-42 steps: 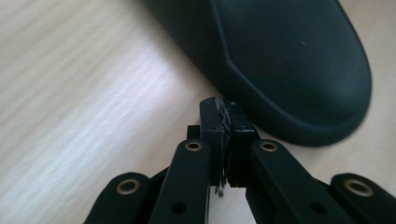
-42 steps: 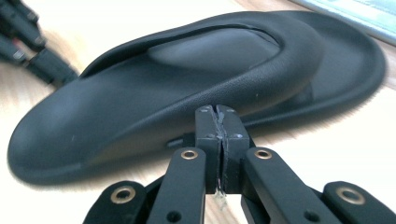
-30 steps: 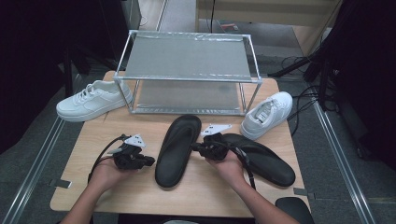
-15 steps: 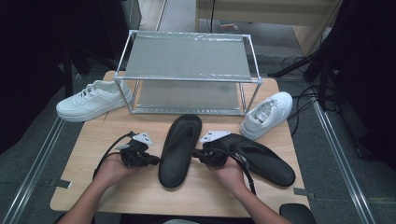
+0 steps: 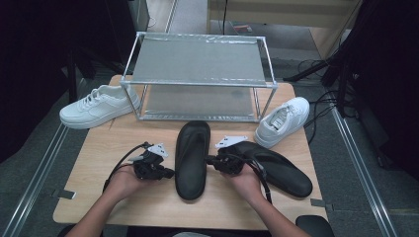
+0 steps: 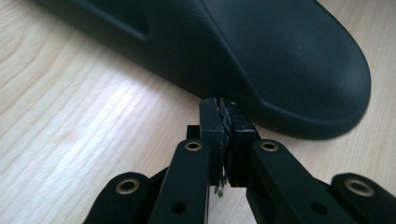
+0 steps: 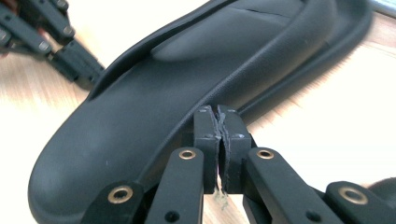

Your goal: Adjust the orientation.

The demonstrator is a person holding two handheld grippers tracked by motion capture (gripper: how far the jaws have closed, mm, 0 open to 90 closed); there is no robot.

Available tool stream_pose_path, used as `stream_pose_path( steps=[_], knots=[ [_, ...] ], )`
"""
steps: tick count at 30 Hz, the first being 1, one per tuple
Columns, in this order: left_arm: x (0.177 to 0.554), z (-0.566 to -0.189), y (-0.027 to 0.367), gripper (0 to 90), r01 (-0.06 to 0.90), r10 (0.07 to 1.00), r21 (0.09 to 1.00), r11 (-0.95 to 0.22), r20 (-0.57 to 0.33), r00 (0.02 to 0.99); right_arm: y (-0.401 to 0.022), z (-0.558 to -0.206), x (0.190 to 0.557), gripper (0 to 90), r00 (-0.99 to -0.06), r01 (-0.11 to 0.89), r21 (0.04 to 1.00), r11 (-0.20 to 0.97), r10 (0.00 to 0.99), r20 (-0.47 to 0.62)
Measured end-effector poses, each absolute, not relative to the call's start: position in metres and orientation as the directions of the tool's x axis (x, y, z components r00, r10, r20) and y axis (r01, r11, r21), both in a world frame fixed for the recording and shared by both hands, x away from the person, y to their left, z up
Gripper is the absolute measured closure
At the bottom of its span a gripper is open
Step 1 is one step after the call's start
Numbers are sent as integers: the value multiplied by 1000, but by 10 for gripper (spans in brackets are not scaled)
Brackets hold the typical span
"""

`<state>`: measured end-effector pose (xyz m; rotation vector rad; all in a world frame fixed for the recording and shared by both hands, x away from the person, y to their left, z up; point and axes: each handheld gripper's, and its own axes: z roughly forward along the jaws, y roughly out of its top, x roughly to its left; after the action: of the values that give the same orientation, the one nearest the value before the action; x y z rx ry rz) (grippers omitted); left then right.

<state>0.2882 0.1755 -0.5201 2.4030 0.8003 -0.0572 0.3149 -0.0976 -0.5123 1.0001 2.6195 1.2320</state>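
Black shoe tray [image 5: 191, 158], a long moulded piece with a rounded toe and a raised rim, lies lengthwise on the wooden bench [image 5: 99, 202] in front of the metal shoe rack [image 5: 197, 74]. In the high view the left claw [image 5: 170, 173] sits at its left edge and the right claw [image 5: 209, 160] at its right edge, each in a hand [image 5: 123, 182] that hides most of the tool's body; from here the jaw gap is too small to read. A second black tray [image 5: 276, 168] lies slanted to the right, partly under the right hand [image 5: 245, 181]. One white sneaker [image 5: 96, 106] overhangs the bench's left edge, another white sneaker [image 5: 284, 121] stands beside the rack's right leg.

In the left gripper view the left claw [image 6: 223, 109] is clenched, pads pressed together with nothing between them, tips right against the tray's [image 6: 261, 56] smooth matte side wall near the rounded end. The tray runs off the top of the picture.

In the right gripper view the right claw [image 7: 218, 113] is likewise clenched on nothing, its ridged pads meeting at the tray's [image 7: 187, 88] rim. The tray's inner surface shows a soft raised hump. The left claw [image 7: 88, 70] appears blurred at the upper left, at the far rim.
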Motion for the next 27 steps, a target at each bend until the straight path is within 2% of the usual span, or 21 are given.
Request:
stream_pose_path(
  steps=[7,12,14,15,16,17,18,20,22,27],
  knots=[
    [287,-519,171,849,553,520,541,-634,-232,822,-102,-512,318,875,-774,536,712,454,601,199],
    [285,-508,180,814,544,525,611,-575,-235,818,-106,-509,318,771,-784,508,728,460,597,170],
    [284,-505,182,770,542,530,641,-544,-238,814,-108,-507,318,699,-791,510,737,444,580,197],
    [284,-503,184,686,542,537,657,-523,-240,809,-111,-505,317,653,-797,513,738,439,563,220],
    [284,-503,184,632,542,537,657,-523,-240,809,-111,-505,317,653,-797,513,738,439,563,220],
    [284,-504,184,632,549,542,659,-513,-247,803,-112,-505,316,600,-801,510,743,433,555,227],
    [285,-504,185,595,554,549,658,-510,-246,798,-113,-505,316,541,-808,511,745,429,537,244],
    [287,-504,186,510,561,561,656,-504,-245,791,-115,-506,313,481,-815,506,745,435,524,247],
    [288,-504,188,465,567,569,665,-487,-250,783,-115,-506,312,470,-819,502,746,436,517,249],
    [289,-503,192,422,545,571,695,-470,-232,788,-121,-499,304,435,-847,469,741,480,481,224]
  ],
)
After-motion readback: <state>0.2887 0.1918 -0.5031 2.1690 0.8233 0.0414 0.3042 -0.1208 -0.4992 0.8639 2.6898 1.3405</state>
